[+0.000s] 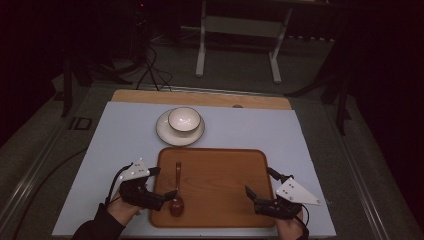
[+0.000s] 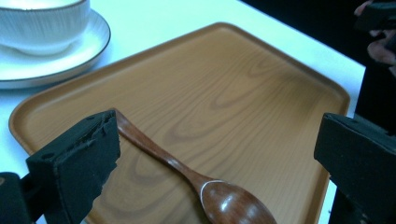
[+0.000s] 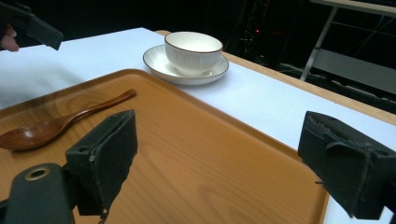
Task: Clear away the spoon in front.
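Left tongs (image 2: 210, 154) wide open over spoon (image 2: 187, 175), apparently untouched.

Lab or studio: dark room, bare grey floor, cables (image 1: 152, 70) and a white metal stand (image 1: 240, 37) beyond the covered table (image 1: 260, 130).

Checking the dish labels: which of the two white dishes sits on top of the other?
The white ribbed bowl sits on top; it is deep and stands on the flat white saucer, beyond the wooden tray.
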The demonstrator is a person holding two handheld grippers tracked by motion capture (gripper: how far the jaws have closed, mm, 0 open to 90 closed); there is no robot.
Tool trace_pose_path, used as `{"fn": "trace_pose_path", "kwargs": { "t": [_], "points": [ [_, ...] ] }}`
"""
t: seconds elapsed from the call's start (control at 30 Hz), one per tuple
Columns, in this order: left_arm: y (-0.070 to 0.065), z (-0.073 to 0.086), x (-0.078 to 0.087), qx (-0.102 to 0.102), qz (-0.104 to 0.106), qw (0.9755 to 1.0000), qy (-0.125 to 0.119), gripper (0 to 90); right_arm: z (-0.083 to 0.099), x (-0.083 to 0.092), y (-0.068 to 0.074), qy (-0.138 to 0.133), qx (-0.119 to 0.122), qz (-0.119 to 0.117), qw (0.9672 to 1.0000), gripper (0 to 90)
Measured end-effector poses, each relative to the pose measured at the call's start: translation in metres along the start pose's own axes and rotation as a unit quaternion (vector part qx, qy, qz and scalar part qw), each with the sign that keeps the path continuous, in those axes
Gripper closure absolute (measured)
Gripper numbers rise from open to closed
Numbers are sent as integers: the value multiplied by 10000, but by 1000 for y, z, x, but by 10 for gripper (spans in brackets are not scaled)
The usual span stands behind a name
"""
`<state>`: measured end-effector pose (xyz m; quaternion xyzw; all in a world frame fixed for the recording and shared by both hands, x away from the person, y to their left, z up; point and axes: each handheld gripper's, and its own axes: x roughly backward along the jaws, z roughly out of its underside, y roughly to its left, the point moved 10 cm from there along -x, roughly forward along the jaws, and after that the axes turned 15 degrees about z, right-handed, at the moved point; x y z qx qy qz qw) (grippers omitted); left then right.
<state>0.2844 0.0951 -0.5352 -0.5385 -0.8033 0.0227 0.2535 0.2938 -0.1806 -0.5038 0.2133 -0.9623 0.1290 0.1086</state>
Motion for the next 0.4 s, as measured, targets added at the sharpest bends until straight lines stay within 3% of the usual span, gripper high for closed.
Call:
{"fn": "trace_pose_path", "kwargs": {
  "t": [0.17, 0.4],
  "points": [
    [-2, 3, 2, -208, -101, 9997, -82, 1, 2, -1, -1, 27, -43, -27, 10000, 119],
    [-3, 3, -1, -257, -71, 9995, -150, 2, 4, -2, -4, 76, -123, -37, 9999, 119]
  ]
}}
